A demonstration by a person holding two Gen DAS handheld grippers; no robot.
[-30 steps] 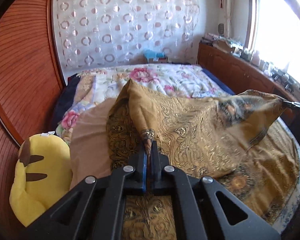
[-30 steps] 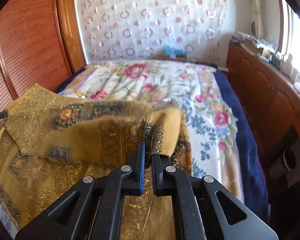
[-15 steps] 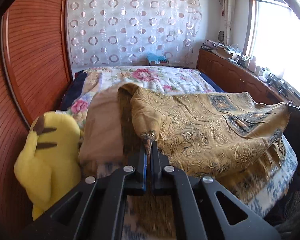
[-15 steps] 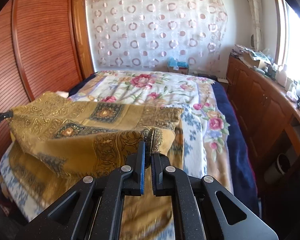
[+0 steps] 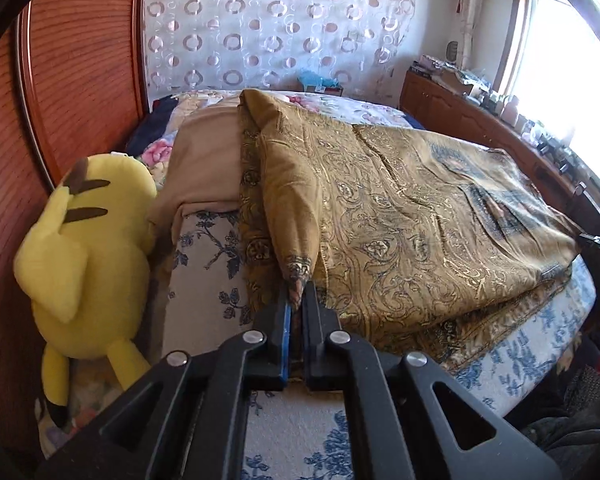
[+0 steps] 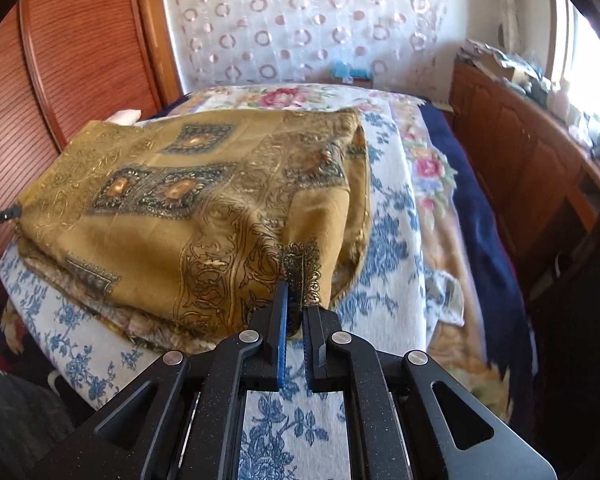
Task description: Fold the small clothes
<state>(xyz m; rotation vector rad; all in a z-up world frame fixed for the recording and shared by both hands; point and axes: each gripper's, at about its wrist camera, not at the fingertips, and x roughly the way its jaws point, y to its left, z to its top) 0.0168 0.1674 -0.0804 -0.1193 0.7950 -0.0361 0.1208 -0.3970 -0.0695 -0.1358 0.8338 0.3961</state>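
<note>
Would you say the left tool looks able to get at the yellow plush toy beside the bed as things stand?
Probably not yet: the left tool is shut on a corner of the gold patterned cloth. The yellow plush toy sits unobstructed to its left, so releasing the cloth should leave the way free.

The cloth (image 5: pixel 400 216) lies folded on the bed (image 5: pixel 204 280), ahead of both grippers. A plush (image 5: pixel 84 256) sits left of the left gripper (image 5: pixel 296 304), cabinets (image 6: pixel 532 160) right of the right gripper (image 6: pixel 296 304).
</note>
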